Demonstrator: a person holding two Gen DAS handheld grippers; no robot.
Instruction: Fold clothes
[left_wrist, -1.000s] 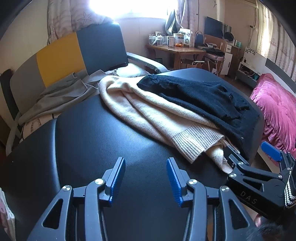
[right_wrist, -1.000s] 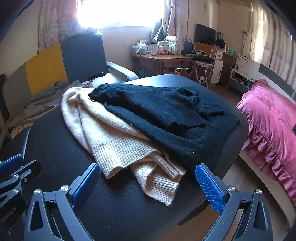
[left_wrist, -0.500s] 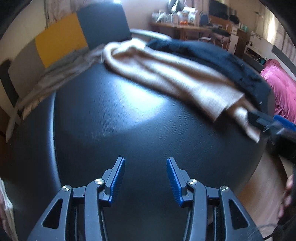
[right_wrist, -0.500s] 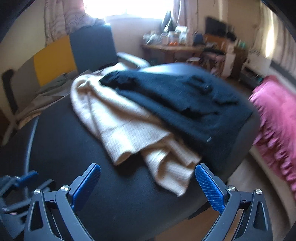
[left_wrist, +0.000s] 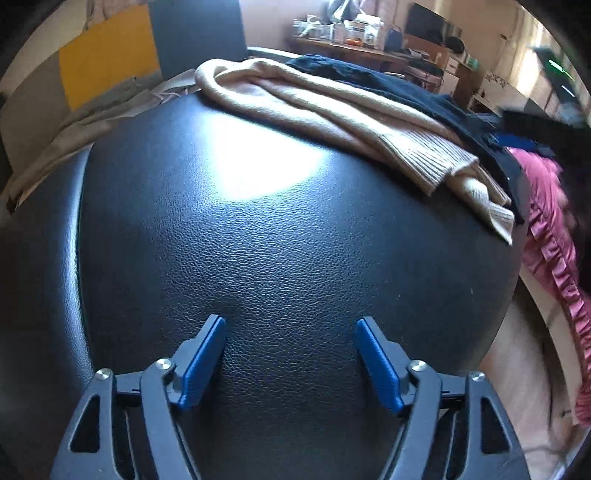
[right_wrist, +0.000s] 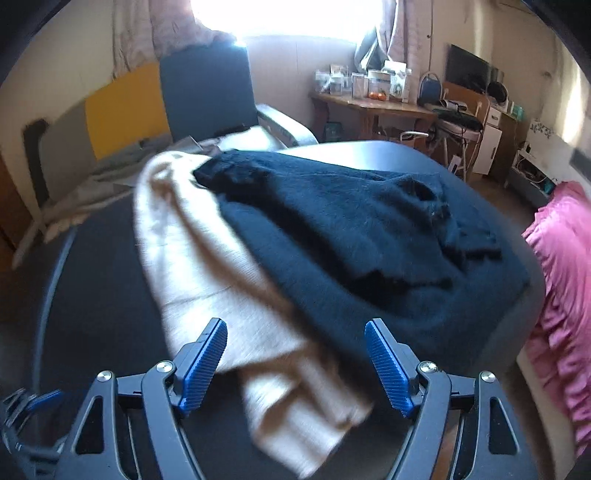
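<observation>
black table (left_wrist: 295, 258) | cream sweater (right_wrist: 207, 258) under dark sweater (right_wrist: 369, 240) | left claw (left_wrist: 290, 354), right claw (right_wrist: 295, 356) both apart, empty

The left gripper (left_wrist: 288, 363), jaws apart, hovers over black leather (left_wrist: 295, 258); cream sweater (left_wrist: 332, 118) lies beyond.

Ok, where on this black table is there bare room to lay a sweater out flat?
The near-left black table is bare, from the left gripper up to the cream sweater. The far-right side is crowded: the dark sweater overlaps the cream one there, out to the edge.
</observation>
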